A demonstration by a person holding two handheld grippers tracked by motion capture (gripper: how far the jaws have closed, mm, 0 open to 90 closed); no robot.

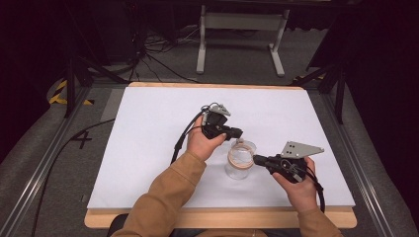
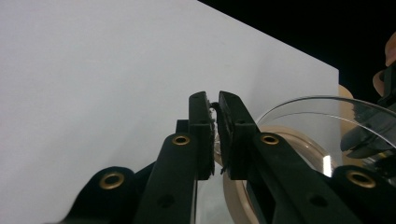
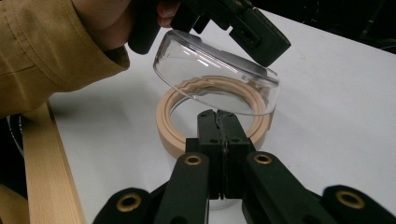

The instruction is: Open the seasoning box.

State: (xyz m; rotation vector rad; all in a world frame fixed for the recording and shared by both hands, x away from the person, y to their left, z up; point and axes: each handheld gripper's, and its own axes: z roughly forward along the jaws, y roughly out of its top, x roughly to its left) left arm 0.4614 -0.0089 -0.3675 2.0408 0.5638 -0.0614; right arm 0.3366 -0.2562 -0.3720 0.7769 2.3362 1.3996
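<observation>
A clear jar (image 1: 239, 170) stands on the white table top and carries a tan ring (image 3: 169, 122) on its mouth. A clear domed lid (image 3: 210, 70) hangs tilted over the ring, with its far edge raised. My left gripper (image 1: 239, 132) reaches the jar from the left, and its jaws (image 2: 215, 100) are pinched on that raised edge with only a thin gap between them. My right gripper (image 3: 217, 116) comes from the right, jaws shut, with its tips at the ring's near side. I cannot see whether the right jaws hold anything.
The white sheet (image 1: 148, 138) lies on a wooden table whose front edge (image 1: 222, 217) is close to the person. Beyond the far edge are a white stand (image 1: 242, 22) and cables (image 1: 158, 54) on the floor. Metal rails run along both sides.
</observation>
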